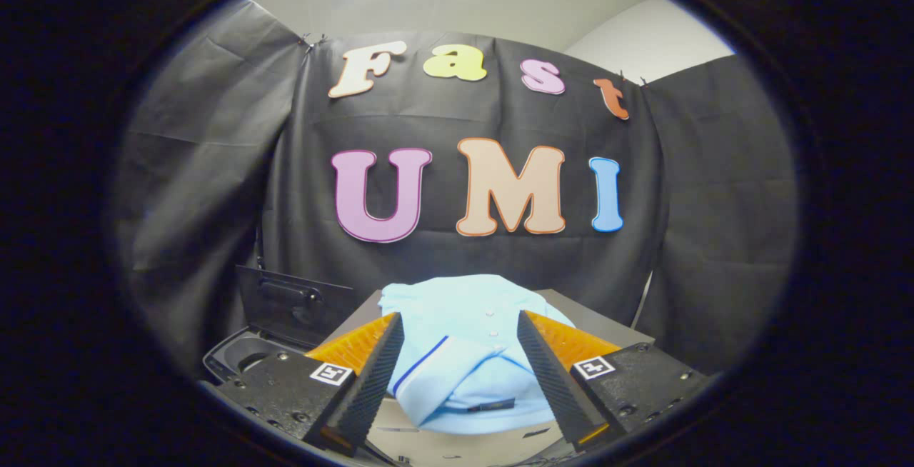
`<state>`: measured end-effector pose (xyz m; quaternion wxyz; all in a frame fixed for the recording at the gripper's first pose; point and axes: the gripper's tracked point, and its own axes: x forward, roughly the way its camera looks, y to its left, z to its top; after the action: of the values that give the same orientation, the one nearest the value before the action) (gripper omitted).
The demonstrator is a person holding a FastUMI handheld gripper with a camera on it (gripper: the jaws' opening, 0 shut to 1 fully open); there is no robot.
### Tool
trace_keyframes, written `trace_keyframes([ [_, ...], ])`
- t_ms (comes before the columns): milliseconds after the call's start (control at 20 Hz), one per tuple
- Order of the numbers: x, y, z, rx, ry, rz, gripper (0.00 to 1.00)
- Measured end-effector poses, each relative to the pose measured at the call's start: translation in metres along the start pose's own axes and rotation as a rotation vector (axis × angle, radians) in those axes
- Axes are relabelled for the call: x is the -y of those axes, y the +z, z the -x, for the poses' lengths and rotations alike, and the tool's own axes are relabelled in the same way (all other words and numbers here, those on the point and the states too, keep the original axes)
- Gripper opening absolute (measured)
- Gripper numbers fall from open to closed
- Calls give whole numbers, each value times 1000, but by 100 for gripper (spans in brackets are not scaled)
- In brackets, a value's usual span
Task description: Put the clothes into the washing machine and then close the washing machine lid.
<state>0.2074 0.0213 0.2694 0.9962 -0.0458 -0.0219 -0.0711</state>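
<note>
A light blue polo shirt (464, 353) lies folded on a grey table (607, 324), with its collar and buttons facing me. My gripper (460, 320) is open above it, one finger on each side of the shirt's width, neither pressing on the cloth. The washing machine (246, 353) stands to the left of the table, beyond my left finger. Its dark lid (293, 303) is raised upright, and part of the open drum mouth shows below it.
Black cloth walls close the booth behind and to both sides. The table's right edge (621, 331) runs near the right wall. A pale floor or lower surface (457, 445) shows below the shirt between the fingers.
</note>
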Motion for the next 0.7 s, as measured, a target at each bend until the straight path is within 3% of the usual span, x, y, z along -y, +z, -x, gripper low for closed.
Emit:
trace_keyframes([
  [300, 26, -52, -56, -159, -99, 6, 97],
  [400, 24, -71, -62, -223, -97, -13, 97],
  [500, 21, -67, -63, -206, -91, -62, 98],
  [700, 13, -74, -62, -229, -71, -105, 89],
])
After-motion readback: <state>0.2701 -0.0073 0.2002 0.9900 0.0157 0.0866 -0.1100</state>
